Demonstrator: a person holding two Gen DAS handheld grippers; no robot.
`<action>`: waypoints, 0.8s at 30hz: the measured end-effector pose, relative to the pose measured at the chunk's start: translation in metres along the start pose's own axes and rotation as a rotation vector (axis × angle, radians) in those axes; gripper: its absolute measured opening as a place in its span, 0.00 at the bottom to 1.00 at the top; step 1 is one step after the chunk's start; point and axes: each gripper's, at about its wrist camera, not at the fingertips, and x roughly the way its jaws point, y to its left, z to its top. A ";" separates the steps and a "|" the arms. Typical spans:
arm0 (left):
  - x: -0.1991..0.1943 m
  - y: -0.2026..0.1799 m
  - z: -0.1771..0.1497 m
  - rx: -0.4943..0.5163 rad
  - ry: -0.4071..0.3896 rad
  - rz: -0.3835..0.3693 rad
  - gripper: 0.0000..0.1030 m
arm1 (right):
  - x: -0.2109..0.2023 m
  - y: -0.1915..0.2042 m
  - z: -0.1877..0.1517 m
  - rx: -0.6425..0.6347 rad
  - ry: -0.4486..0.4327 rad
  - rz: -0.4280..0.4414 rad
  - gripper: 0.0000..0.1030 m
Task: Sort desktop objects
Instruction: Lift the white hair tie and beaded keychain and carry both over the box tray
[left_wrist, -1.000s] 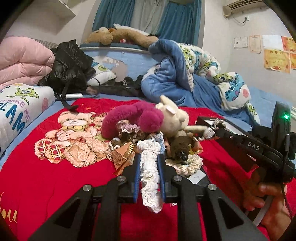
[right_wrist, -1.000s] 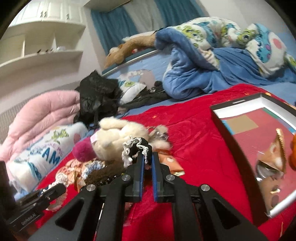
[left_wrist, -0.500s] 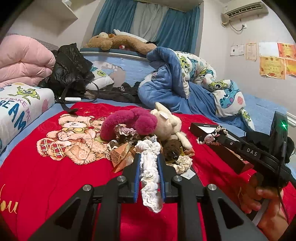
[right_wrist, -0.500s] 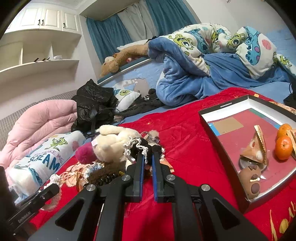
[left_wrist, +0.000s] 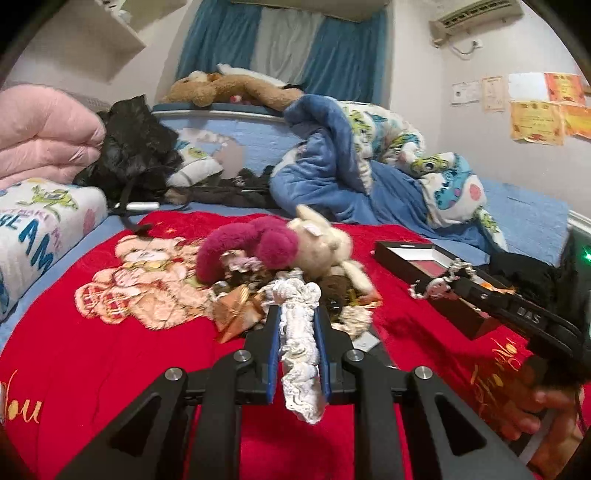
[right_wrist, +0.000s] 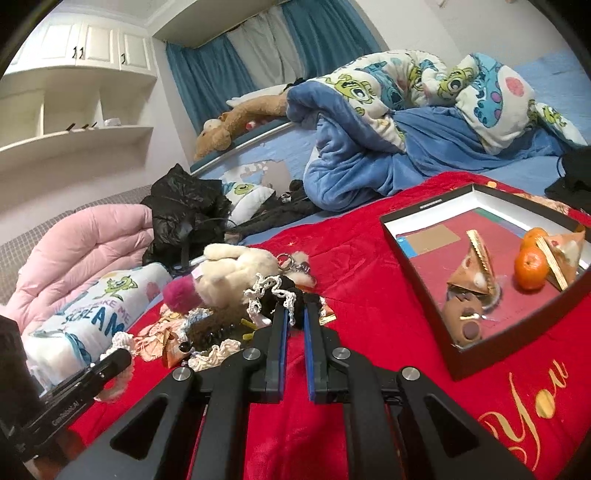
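My left gripper (left_wrist: 297, 312) is shut on a white lace scrunchie (left_wrist: 300, 354), which hangs out below the jaws, just in front of the pile of plush toys (left_wrist: 317, 245) and hair ties. My right gripper (right_wrist: 295, 308) is shut on a black scrunchie with white lace trim (right_wrist: 279, 291). It is held above the red blanket, between the pile and the black box (right_wrist: 417, 221). In the left wrist view the right gripper (left_wrist: 432, 290) hovers at the near side of the box (left_wrist: 397, 248). In the right wrist view the left gripper (right_wrist: 114, 362) shows at the lower left.
The box holds two oranges (right_wrist: 530, 267), triangular packets (right_wrist: 476, 266) and a brown toy (right_wrist: 461, 317). A red blanket (left_wrist: 92, 369) covers the bed. A blue quilt (left_wrist: 332, 177), a black jacket (left_wrist: 133, 144) and a pink quilt (left_wrist: 44, 136) lie behind. A hand (left_wrist: 546, 417) holds the right gripper.
The right gripper has carried the black scrunchie to the right, away from the pile, and the box now shows in full. The left gripper keeps its hold and has barely shifted.
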 end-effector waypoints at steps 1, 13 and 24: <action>0.000 -0.002 0.001 0.010 -0.001 0.007 0.18 | 0.000 -0.001 0.000 0.007 0.003 -0.002 0.09; 0.008 -0.046 0.007 0.132 0.029 -0.020 0.18 | -0.009 -0.017 0.024 -0.021 -0.007 -0.074 0.09; 0.020 -0.092 0.021 0.174 0.022 -0.087 0.18 | -0.046 -0.063 0.065 -0.023 -0.065 -0.157 0.09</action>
